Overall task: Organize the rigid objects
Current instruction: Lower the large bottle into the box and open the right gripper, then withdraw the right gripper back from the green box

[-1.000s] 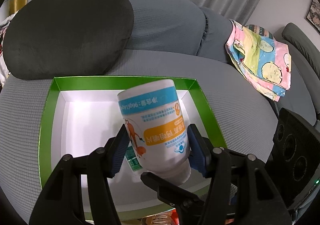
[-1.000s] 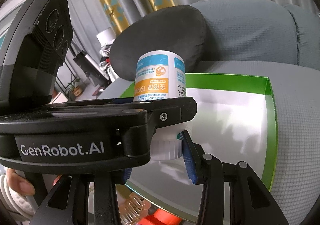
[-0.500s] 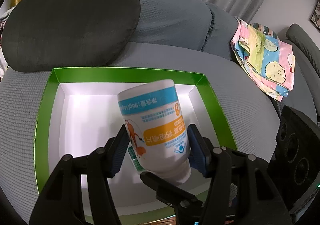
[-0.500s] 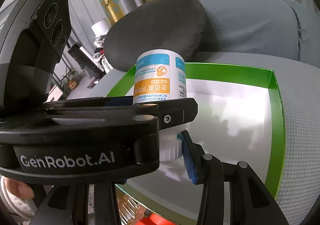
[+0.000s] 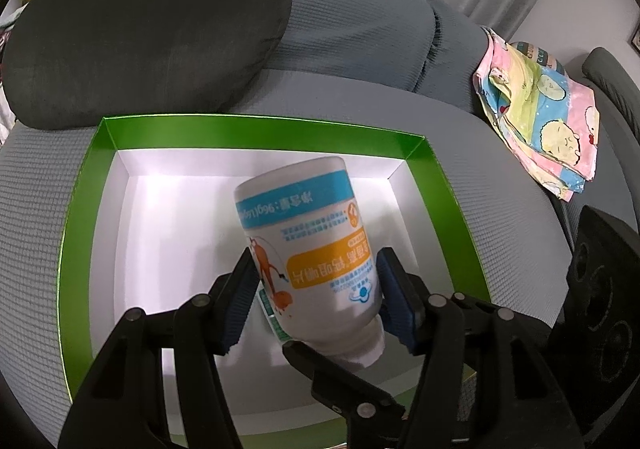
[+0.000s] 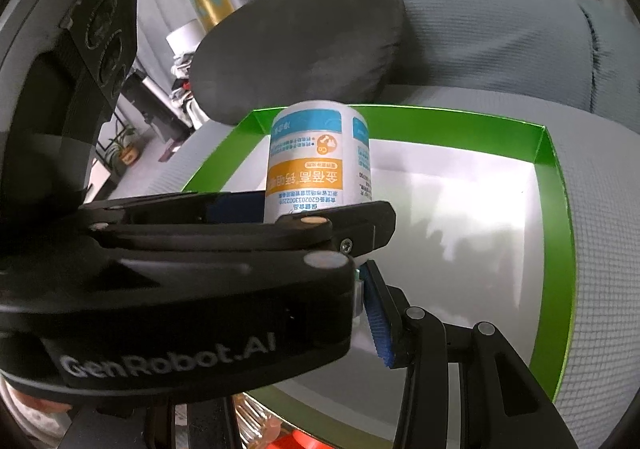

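Opening left gripper (image 5: 316,305) around inverted bottle (image 5: 308,249); right gripper (image 6: 360,289) clamps cap.

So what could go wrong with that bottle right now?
The left gripper is opening its jaws around the upside-down bottle, leaving the right gripper pinching just its cap: it could swing or slip. Dropped crooked, it might hit the rim of the green box and roll onto the sofa.

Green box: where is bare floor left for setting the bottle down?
The green box has bare white floor along its far and left walls. It is crowded at the near middle, where the upturned bottle is held.
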Tool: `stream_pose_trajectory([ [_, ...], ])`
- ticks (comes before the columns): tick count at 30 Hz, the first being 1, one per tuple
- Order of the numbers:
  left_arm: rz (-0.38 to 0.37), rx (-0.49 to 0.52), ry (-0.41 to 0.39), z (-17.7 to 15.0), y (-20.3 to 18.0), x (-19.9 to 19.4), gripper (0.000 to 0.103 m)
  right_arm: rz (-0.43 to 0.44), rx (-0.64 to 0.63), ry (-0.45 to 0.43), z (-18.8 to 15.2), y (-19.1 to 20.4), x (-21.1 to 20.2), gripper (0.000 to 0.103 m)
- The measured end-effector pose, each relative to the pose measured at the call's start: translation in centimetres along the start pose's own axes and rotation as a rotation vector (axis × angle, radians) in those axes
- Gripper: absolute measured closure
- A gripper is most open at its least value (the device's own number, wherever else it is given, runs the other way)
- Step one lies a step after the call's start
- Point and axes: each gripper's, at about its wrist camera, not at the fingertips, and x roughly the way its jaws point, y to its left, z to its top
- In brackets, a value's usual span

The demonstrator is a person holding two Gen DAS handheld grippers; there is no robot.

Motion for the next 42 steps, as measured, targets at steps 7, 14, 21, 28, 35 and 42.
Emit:
stream_pose_trajectory([
  [7, 0.032, -0.02, -0.014, -0.3, 0.2, -0.5, 0.019, -0.065, 0.017, -0.01, -0.2, -0.3, -0.7, 0.05],
  [14, 0.063, -0.007, -0.059, -0.8, -0.1, -2.8, 0.017, -0.113, 0.034, -0.067, -1.6, -0.8, -3.9, 0.05],
  [21, 0.11, 0.01, -0.115, -2.6, -0.5, -6.3, 0.014, -0.17, 0.03, -0.113, -3.7, 0.0, -7.6, 0.05],
  [28, 0.165, 0.042, -0.154, -5.7, -1.4, -9.7, 0.014, -0.204, 0.034, -0.117, -5.9, 1.3, -10.3, 0.05],
  [35, 0.215, 0.085, -0.175, -9.2, -2.2, -12.4, 0.014, -0.209, 0.022, -0.128, -8.4, 2.9, -13.1, 0.037],
  [42, 0.254, 0.093, -0.198, -12.4, -3.0, -14.5, 0.014, -0.223, -0.006, -0.134, -10.1, 4.3, -15.1, 0.033],
])
